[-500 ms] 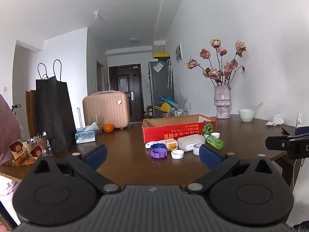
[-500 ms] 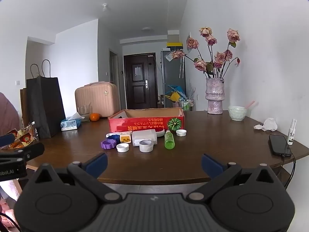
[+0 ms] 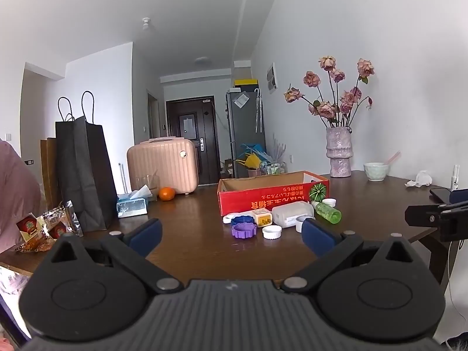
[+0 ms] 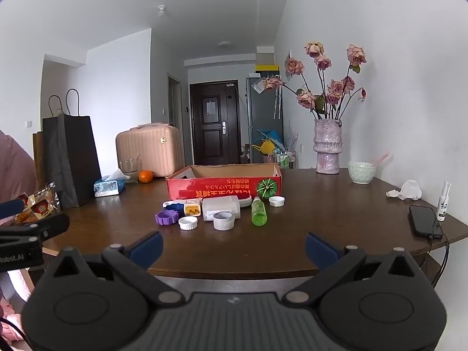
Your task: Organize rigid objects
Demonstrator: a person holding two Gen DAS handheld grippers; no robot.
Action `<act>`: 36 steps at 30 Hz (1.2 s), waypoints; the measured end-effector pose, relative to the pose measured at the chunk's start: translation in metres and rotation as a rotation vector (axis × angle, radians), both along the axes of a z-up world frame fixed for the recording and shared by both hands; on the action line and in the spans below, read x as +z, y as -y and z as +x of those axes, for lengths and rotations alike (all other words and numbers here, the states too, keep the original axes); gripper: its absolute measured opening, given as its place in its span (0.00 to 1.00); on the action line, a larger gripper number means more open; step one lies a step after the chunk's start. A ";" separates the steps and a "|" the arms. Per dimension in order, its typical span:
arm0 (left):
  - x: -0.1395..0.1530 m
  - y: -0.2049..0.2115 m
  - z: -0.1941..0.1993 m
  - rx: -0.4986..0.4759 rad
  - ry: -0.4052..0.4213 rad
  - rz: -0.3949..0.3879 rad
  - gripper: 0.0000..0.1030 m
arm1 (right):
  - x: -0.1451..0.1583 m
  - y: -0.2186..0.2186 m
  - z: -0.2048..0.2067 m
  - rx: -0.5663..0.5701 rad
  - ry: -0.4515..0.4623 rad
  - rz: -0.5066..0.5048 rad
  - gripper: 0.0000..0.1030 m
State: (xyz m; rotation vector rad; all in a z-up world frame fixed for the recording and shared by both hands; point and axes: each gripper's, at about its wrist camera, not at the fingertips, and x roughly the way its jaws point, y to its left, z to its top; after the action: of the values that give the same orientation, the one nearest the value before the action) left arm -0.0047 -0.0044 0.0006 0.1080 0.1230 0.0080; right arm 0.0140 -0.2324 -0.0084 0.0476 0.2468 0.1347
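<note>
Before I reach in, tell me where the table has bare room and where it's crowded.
Bare: the near strip between the table edge and the purple lid; the stretch between the green bottle and the phone; the patch between the tissue box and the red box. Crowded: the lids and containers along the red box's front.

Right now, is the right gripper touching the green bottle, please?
Apart. The right wrist view shows bare table between the open right gripper and the green bottle.
</note>
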 end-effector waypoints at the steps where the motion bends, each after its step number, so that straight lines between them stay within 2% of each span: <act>1: 0.001 0.000 -0.001 0.002 -0.001 -0.001 1.00 | 0.000 0.000 0.000 0.000 -0.002 0.002 1.00; 36: 0.001 -0.010 0.008 0.031 -0.010 -0.029 1.00 | 0.001 -0.007 0.004 0.026 -0.005 -0.020 1.00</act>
State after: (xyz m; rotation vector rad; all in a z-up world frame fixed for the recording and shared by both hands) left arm 0.0033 0.0056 0.0019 0.0772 0.1344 0.0362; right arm 0.0178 -0.2258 -0.0071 0.0248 0.2539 0.1583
